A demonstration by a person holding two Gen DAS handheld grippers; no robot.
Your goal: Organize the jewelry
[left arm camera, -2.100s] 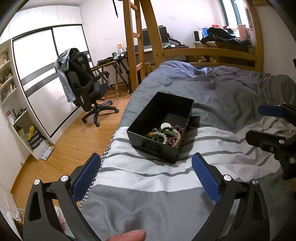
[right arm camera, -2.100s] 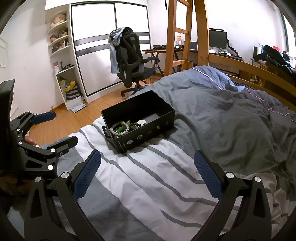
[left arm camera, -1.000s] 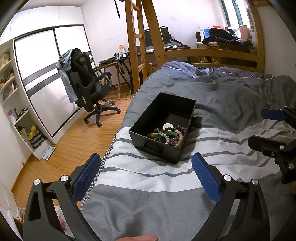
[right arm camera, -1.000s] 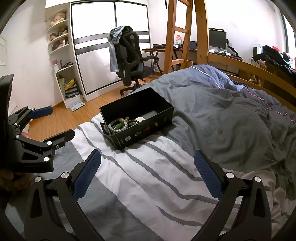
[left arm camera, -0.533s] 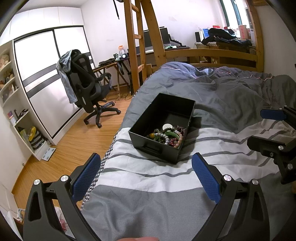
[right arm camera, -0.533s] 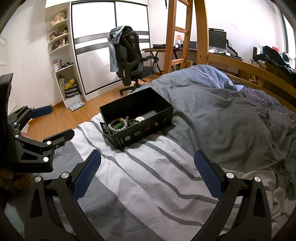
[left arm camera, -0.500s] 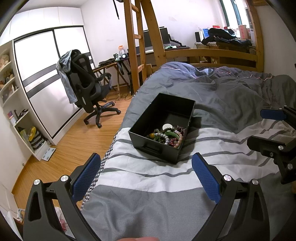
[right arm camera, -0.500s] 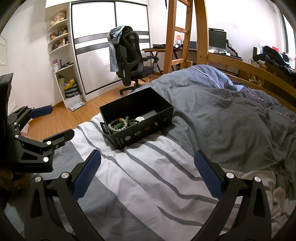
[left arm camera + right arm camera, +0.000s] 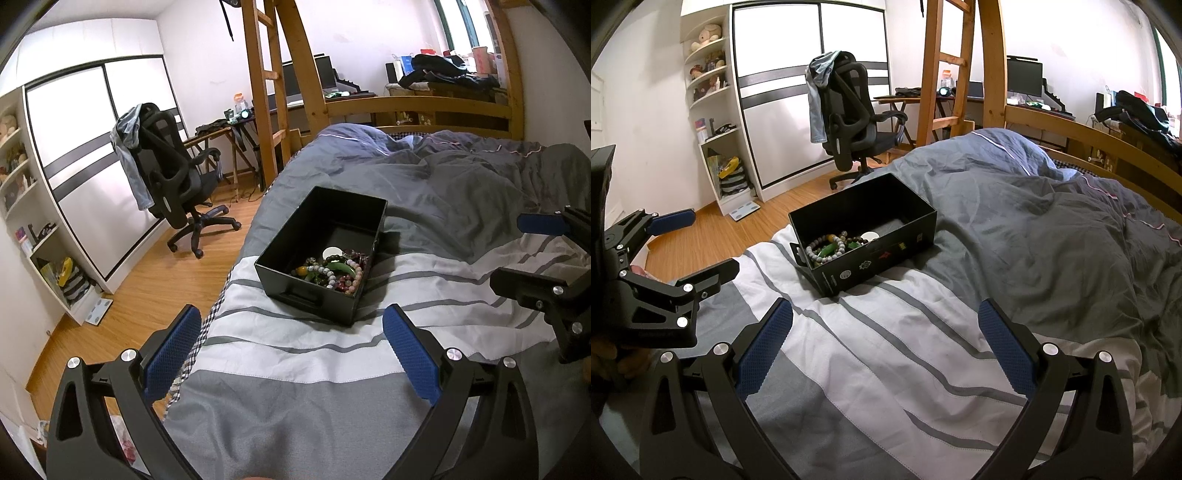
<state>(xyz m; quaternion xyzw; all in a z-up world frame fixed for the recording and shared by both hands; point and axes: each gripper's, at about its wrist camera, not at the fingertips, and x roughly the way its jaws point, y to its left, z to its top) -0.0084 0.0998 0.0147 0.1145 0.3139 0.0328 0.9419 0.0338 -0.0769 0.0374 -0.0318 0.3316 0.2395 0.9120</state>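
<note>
A black open box [image 9: 295,281] [image 9: 879,254] stands on the striped bedspread, with a heap of bead bracelets [image 9: 334,270] [image 9: 831,247] and a white round piece in its near end. My left gripper [image 9: 291,349] is open and empty, a short way in front of the box. My right gripper [image 9: 884,343] is open and empty, in front of the box and to its right. Each gripper shows at the edge of the other's view: the right one in the left wrist view [image 9: 524,247] and the left one in the right wrist view [image 9: 698,243].
The bed's left edge [image 9: 221,295] drops to a wooden floor. A crumpled grey duvet [image 9: 1052,221] lies behind and right of the box. A black office chair [image 9: 173,184], a wooden ladder [image 9: 266,92] and shelves [image 9: 713,122] stand beyond the bed.
Both grippers have drifted only slightly. The box and the jewelry have not moved. Both grippers stay open.
</note>
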